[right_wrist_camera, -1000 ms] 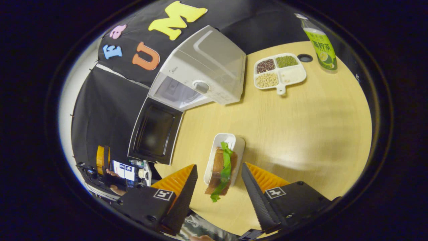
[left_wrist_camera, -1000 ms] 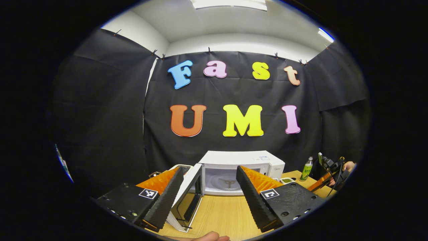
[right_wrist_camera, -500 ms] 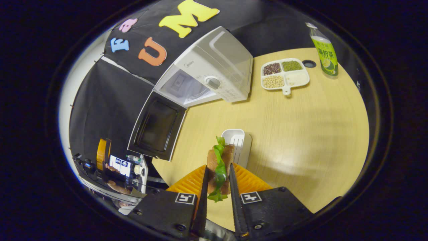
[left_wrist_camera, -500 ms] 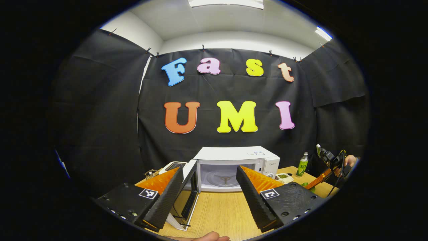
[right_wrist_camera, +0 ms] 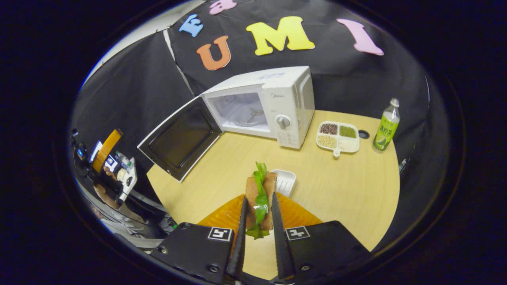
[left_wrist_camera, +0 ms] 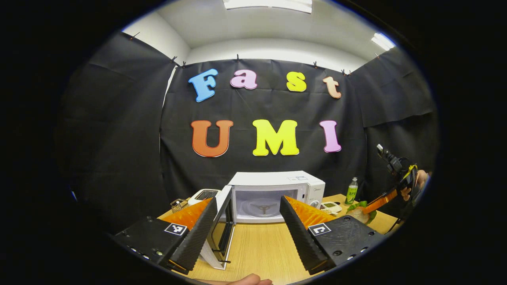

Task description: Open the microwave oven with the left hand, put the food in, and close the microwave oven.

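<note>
Sandwich [right_wrist_camera: 259, 196] sits pinched between both fingers of the right gripper [right_wrist_camera: 258, 237], lifted above the round wooden table [right_wrist_camera: 348, 190] — the left gripper [left_wrist_camera: 247, 233] hangs spread wide, holding nothing. One white microwave [right_wrist_camera: 273, 105] stands on the table, door [right_wrist_camera: 180, 136] swung open, black cloth wall behind. Also there: one small white tray [right_wrist_camera: 286, 181], one divided dish [right_wrist_camera: 338, 136] of beans, one green bottle [right_wrist_camera: 386, 126].

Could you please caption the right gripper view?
Right hand-held gripper holds the sandwich before the open microwave.

White microwave [right_wrist_camera: 273, 103]; brown sandwich [right_wrist_camera: 259, 198], green lettuce; green bottle [right_wrist_camera: 385, 128]; pale wood-grain table [right_wrist_camera: 348, 186].
</note>
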Motion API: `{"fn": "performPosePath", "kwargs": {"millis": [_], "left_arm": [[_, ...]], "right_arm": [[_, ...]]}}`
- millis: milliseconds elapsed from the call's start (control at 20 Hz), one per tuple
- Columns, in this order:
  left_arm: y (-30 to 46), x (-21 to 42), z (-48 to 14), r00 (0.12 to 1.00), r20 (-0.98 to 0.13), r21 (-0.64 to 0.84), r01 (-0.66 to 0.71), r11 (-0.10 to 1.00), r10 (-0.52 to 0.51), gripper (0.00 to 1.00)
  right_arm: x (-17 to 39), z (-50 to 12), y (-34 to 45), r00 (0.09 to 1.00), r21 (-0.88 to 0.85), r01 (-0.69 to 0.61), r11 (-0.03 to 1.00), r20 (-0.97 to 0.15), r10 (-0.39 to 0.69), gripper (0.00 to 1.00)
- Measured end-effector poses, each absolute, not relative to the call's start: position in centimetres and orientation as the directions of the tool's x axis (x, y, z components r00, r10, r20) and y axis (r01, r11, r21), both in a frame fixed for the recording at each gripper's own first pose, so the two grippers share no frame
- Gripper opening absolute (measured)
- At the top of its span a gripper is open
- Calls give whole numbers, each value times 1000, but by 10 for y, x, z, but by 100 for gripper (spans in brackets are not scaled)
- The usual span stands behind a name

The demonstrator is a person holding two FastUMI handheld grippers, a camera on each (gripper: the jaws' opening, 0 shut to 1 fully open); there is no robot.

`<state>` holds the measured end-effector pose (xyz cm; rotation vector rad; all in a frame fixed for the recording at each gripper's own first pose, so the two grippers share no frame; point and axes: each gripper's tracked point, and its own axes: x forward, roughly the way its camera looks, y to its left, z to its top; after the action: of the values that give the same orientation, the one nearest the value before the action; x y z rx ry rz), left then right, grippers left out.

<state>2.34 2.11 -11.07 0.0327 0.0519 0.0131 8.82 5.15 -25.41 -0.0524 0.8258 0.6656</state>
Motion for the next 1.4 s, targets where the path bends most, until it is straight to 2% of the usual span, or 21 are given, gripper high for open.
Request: {"fn": "performPosePath", "kwargs": {"millis": [300, 500, 700, 750, 800, 850, 900, 950, 1000, 1050, 1100, 1150, 1200, 1250, 1350, 1400], "left_arm": [[36, 6, -118, 998, -55, 32, 24, 999, -22, 95], [45, 0, -120, 998, -54, 11, 39, 999, -38, 95], [55, -8, -128, 997, -68, 3, 46, 999, -46, 95], [57, -9, -130, 996, -72, 3, 47, 999, -46, 95], [59, -10, -131, 996, -75, 3, 47, 999, -47, 95], [60, -12, -130, 996, -75, 4, 47, 999, -47, 95], [62, -13, -131, 996, -74, 5, 48, 999, -48, 95], [62, -13, -131, 996, -73, 5, 50, 999, -50, 95], [62, -14, -132, 996, -73, 5, 54, 999, -53, 95], [62, -14, -131, 996, -71, 4, 57, 998, -57, 95], [63, -14, -130, 996, -67, 4, 59, 998, -58, 95], [63, -14, -129, 996, -64, 5, 61, 998, -60, 95], [64, -13, -130, 996, -64, 7, 63, 998, -62, 95], [65, -12, -131, 996, -63, 9, 64, 998, -63, 95], [68, -10, -131, 997, -55, 0, 59, 998, -59, 95], [67, -6, -131, 997, -54, -10, 60, 998, -60, 95]], "right_arm": [[81, -231, 96, 643, -53, -599, 799, -627, 440, 36], [77, -225, 148, 680, -133, -617, 776, -586, 440, 36], [97, -224, 201, 746, -220, -592, 775, -515, 423, 36], [106, -224, 214, 766, -234, -578, 782, -486, 420, 28], [114, -223, 227, 786, -242, -560, 792, -456, 417, 36], [121, -224, 238, 802, -245, -545, 802, -430, 415, 36], [129, -224, 249, 815, -237, -530, 814, -407, 412, 29], [136, -225, 259, 827, -225, -516, 826, -382, 412, 28], [144, -226, 268, 839, -208, -498, 842, -359, 408, 28], [154, -227, 276, 851, -188, -481, 857, -334, 405, 36], [164, -228, 283, 863, -165, -463, 871, -311, 399, 28], [175, -231, 290, 872, -142, -447, 883, -290, 395, 36], [185, -234, 297, 878, -114, -435, 893, -272, 393, 36], [196, -238, 302, 887, -83, -418, 904, -252, 387, 29], [219, -247, 311, 904, 13, -375, 927, -218, 369, 29], [230, -253, 314, 911, 82, -347, 934, -207, 356, 36]]}}
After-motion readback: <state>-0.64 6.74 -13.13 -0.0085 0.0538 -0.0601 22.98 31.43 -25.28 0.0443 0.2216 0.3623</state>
